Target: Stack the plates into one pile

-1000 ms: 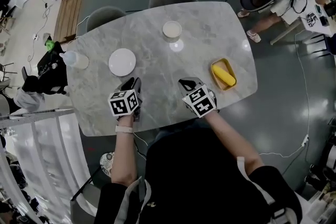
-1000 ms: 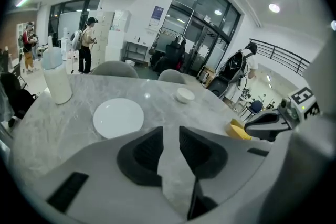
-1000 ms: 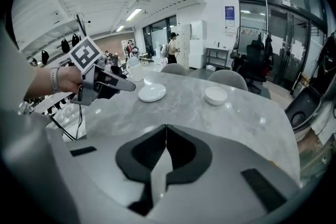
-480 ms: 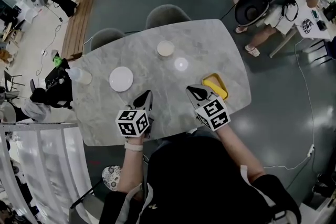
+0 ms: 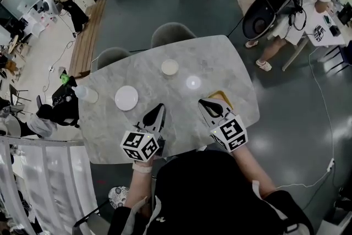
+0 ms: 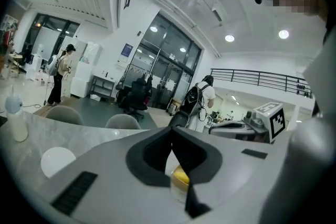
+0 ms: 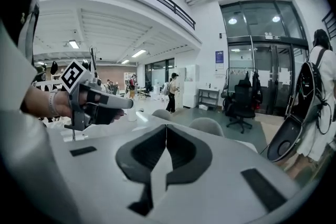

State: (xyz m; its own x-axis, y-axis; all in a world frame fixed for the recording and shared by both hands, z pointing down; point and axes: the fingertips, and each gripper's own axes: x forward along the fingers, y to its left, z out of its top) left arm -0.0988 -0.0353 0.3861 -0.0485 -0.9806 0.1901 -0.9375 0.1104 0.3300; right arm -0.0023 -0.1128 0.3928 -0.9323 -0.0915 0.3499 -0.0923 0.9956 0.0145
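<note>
Two plates on the grey marble tabletop (image 5: 220, 60), not stacked. One lg white plate (image 5: 126, 98) sat left of centre. One sm. cream plate (image 5: 169, 67) lay further back, nr the grey chairs (image 5: 173, 34) and well apart from the lg one. Bright light spot (image 5: 192, 82) on the marble, btwn the sm. cream plate and the R tool.

L tool (image 5: 160, 108): held over the near edge of the tabletop, tips pointing away across it. L tool view: jaws pressed together along the whole seam, nothing btwn them. The lg white plate showed low at left in that view, w/ a pale bottle (image 5: 83, 94) beyond it at the tabletop's left end. The plate lay ahead of the tool and to its left, not touched.

R tool (image 5: 203, 102): beside the L tool but apart from it, also over the near edge. R tool view: jaws closed tight, empty. Yellow tray (image 5: 224, 97) sat just behind the R tool's tips, mostly hidden by it in head view. A bit of yellow also showed through the L tool's cut-out.

Each tool appeared in the other's view.

Bkgd: person w/ backpack (image 5: 300, 3) stood off the tabletop's far right corner.
</note>
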